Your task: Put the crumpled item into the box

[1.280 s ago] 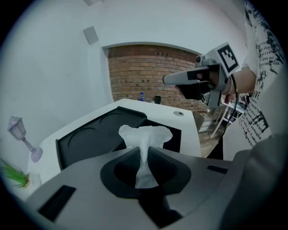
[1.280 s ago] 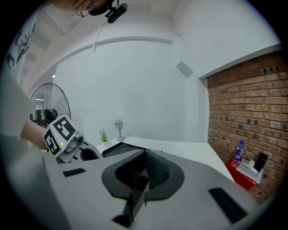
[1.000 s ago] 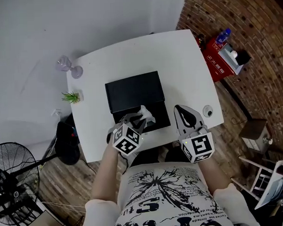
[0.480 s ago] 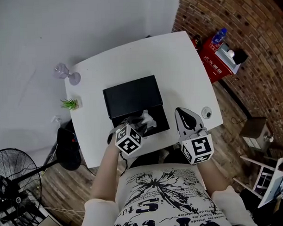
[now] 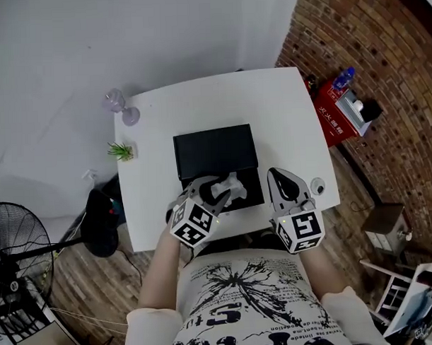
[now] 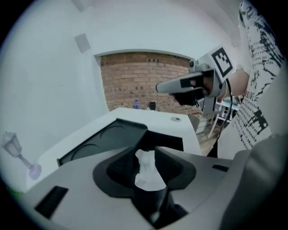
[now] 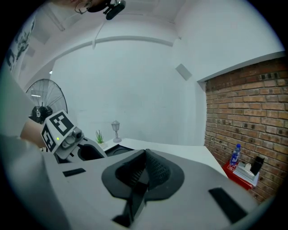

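A black box (image 5: 215,150) lies on the white table (image 5: 284,109), its lid folded back and its base toward me. My left gripper (image 5: 220,188) hovers over the box's near part, and its jaws are opening. The crumpled white item (image 5: 233,183) is still between them, above the box interior. In the left gripper view the crumpled item (image 6: 146,170) fills the gap between the dark fingers (image 6: 173,166), with the box (image 6: 112,139) behind. My right gripper (image 5: 281,174) hangs over the table to the right of the box, shut and empty; its own view shows the jaws (image 7: 145,155) meeting.
A glass ornament (image 5: 118,102) and a small potted plant (image 5: 121,150) stand near the table's left edge. A small round object (image 5: 318,186) lies at the near right corner. On the floor are a fan (image 5: 13,239) and a red box (image 5: 341,104) by the brick wall.
The left gripper's jaws have spread wider around the crumpled item over the box. The right gripper has stayed beside the box.
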`<state>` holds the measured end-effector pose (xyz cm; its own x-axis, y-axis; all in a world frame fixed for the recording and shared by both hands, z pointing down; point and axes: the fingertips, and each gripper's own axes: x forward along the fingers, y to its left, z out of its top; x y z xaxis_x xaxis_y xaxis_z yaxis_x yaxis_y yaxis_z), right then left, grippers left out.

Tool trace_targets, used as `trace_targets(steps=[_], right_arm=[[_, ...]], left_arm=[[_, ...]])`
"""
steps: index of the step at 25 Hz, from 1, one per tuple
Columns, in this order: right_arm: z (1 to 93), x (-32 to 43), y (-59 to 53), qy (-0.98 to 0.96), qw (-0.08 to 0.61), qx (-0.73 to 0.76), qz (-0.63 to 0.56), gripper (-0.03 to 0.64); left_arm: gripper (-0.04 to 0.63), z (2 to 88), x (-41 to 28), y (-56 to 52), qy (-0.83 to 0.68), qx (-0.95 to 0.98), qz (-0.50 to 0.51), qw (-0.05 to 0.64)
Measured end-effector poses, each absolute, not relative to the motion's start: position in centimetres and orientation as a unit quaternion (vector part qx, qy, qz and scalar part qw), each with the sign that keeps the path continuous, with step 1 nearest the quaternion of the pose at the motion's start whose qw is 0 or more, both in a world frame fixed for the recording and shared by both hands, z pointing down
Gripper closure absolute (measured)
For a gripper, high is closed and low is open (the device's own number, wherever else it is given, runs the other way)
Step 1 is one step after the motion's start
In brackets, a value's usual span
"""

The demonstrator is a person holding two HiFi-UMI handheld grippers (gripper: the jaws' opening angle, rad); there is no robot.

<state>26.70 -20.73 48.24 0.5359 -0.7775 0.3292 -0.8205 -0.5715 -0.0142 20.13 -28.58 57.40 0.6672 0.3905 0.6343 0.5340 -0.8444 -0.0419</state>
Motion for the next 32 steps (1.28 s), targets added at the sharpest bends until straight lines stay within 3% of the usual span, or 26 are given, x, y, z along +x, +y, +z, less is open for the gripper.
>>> trace_targets(steps=[13,20,32], right_arm=[[44.1,24.0,-25.9,-0.518,0.090,0.844,0.100,0.601],[42.8,22.0,-27.8,-0.548,0.093,0.828,0.075,0.601],[40.4,21.1,-28.4,-0.548,0.088,0.831,0.043,0.603]], left_arm=[[0.546,42.4,15.9,-37.6,-0.042,-0.990,-0.127,0.045],[0.581,39.8,12.3,-40.6,0.023,-0.996,-0.084,0.035],[0.581,37.6,11.0,-41.0,0.018,-0.995,-0.074,0.061]])
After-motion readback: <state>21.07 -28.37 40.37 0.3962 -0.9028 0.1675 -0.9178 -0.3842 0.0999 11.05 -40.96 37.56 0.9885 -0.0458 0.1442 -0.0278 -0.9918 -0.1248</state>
